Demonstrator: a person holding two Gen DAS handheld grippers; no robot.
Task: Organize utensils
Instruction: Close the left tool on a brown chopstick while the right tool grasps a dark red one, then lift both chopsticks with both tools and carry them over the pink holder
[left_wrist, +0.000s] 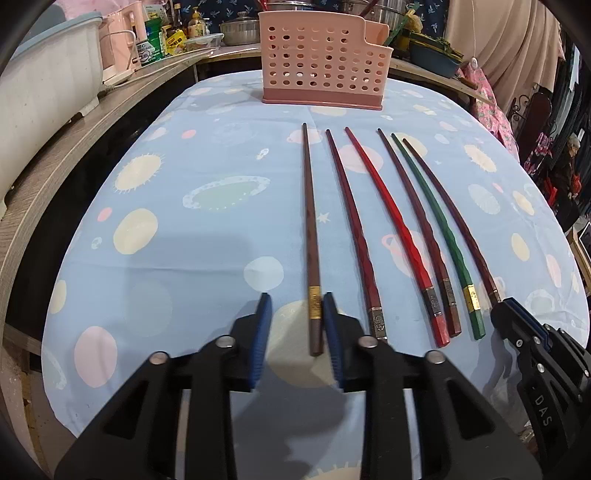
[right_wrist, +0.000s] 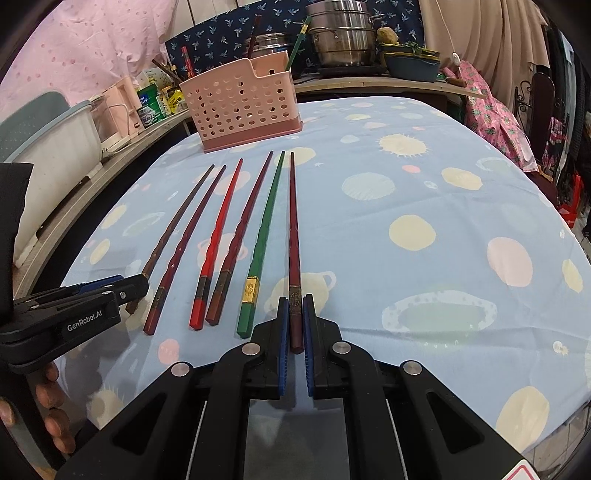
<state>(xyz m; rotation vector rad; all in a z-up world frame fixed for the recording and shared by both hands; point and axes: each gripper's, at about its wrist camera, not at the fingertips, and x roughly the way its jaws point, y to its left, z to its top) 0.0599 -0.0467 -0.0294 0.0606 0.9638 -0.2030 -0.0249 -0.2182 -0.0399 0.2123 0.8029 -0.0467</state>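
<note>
Step in hand: pickup of two chopsticks, one per hand. Six chopsticks lie side by side on the table (left_wrist: 207, 147), tips toward the pink basket (left_wrist: 325, 62) at the far end.

Left tongs (left_wrist: 297, 325): jaws partly apart around the thick end of the brown chopstick (left_wrist: 309, 221), the leftmost. One pad touches it; the other stands clear, so no grip yet.

Right tongs (right_wrist: 295, 321): closed on the thick end of the dark red chopstick (right_wrist: 293, 229), the rightmost.

Next move, as judged: close the left tongs fully, lift both chopsticks level, carry them to the basket and lower them in upright.
</note>
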